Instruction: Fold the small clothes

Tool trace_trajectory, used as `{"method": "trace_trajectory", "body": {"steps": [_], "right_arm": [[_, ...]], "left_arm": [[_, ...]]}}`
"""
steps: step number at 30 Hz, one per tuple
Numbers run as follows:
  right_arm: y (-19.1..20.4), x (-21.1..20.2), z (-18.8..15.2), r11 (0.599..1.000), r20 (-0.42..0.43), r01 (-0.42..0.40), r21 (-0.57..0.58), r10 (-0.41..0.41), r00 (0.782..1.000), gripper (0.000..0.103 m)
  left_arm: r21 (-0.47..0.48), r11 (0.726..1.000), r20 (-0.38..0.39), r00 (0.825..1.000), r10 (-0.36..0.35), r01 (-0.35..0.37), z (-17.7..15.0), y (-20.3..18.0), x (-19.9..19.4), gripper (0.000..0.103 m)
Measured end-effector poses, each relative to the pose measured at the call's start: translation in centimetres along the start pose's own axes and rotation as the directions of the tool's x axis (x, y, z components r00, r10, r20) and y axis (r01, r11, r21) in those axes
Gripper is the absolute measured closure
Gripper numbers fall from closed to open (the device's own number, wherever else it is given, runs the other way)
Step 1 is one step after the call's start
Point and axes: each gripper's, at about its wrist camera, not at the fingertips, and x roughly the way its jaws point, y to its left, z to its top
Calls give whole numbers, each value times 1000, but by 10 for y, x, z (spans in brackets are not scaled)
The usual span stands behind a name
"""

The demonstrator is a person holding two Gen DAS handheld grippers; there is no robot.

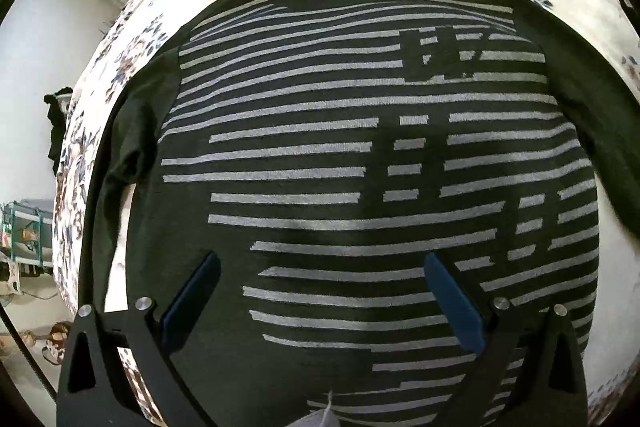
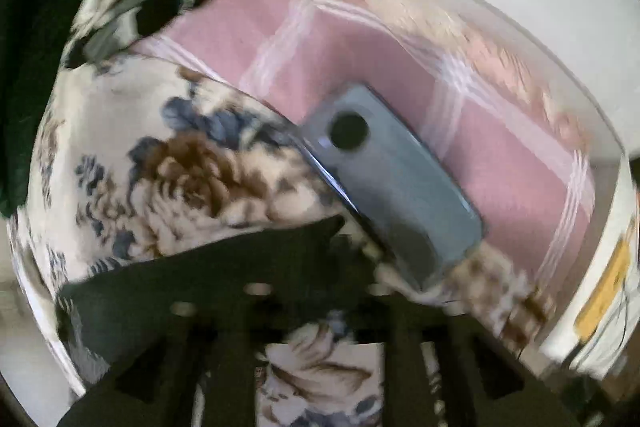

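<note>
A dark striped sweater (image 1: 360,155) covers a floral blanket (image 1: 104,75); left gripper (image 1: 320,291) spread wide above it. Right gripper (image 2: 320,311) blurred, state unclear, near a phone (image 2: 384,187).

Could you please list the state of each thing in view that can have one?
striped shirt: spread flat on the bed, not yet folded.
left gripper: open, jaws wide over the shirt's lower part.
right gripper: blurred, state unclear.
phone: lying face down on the pink blanket.
</note>
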Motion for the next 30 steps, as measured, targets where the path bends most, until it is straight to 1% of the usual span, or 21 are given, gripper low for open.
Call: {"method": "trace_trajectory", "body": {"steps": [1,2,3,4,5,7,9,10,11,12,13,14,15,17,18,20,22,23,25,27,30], "right_arm": [[-9,-2,-10,998,2,-23,54,23,1000,55],[-17,-1,-20,993,-4,-55,101,55,998,52],[-25,3,-31,984,-15,-104,147,107,994,50],[-33,11,-43,969,-34,-145,197,155,987,50],[-40,19,-52,953,-33,-179,243,193,981,50],[-55,41,-65,907,-18,-249,341,271,962,50],[-65,60,-72,846,34,-321,426,339,940,50],[-68,69,-73,817,58,-345,462,361,931,50],[-70,74,-75,786,103,-377,490,378,920,48],[-69,74,-78,766,155,-403,502,378,913,48],[-63,71,-79,768,200,-410,492,358,912,65],[-57,68,-79,782,216,-408,472,346,913,90],[-47,64,-78,807,202,-398,437,343,917,98],[-24,41,-75,874,221,-353,333,292,931,98],[-18,27,-73,890,243,-345,300,278,929,99],[-16,-13,-65,894,321,-360,267,270,908,99],[-15,-37,-57,897,371,-368,246,263,890,99],[-12,-41,-53,897,373,-375,234,273,887,99],[-2,-45,-45,910,366,-360,207,269,891,99],[14,-41,-42,922,338,-352,163,283,898,99],[35,-40,-46,924,307,-366,111,319,897,99]], "left_arm": [[5,1000,-1,1000,2,-2,-1,0,2,0],[6,1000,-9,1000,4,-4,-3,1,5,0],[3,1000,-18,1000,2,-2,-4,1,8,0],[-2,1000,-27,1000,-1,1,-5,2,10,0],[-7,1000,-36,999,-5,5,-7,4,13,0],[-12,1000,-45,999,-6,6,-8,6,17,0],[-20,1000,-51,999,-7,6,-9,11,21,0],[-23,1000,-53,999,-5,4,-9,12,22,0],[-28,1000,-53,999,-3,1,-9,14,23,0],[-32,999,-52,999,2,-4,-10,17,24,0],[-35,999,-53,999,7,-9,-9,20,26,0],[-44,999,-54,998,10,-13,-9,25,28,0],[-51,999,-55,998,9,-12,-8,28,28,0],[-65,998,-59,998,7,-11,-7,35,30,0],[-73,997,-61,998,2,-7,-6,38,31,0],[-84,996,-58,998,-1,-4,-6,43,31,0],[-102,995,-56,998,-16,10,-5,48,32,0],[-111,994,-55,998,-20,13,-5,50,32,0],[-130,991,-61,998,-29,21,-4,52,35,0],[-148,989,-60,997,-41,32,-4,56,35,0],[-162,986,-56,997,-48,39,-5,62,36,0]]}}
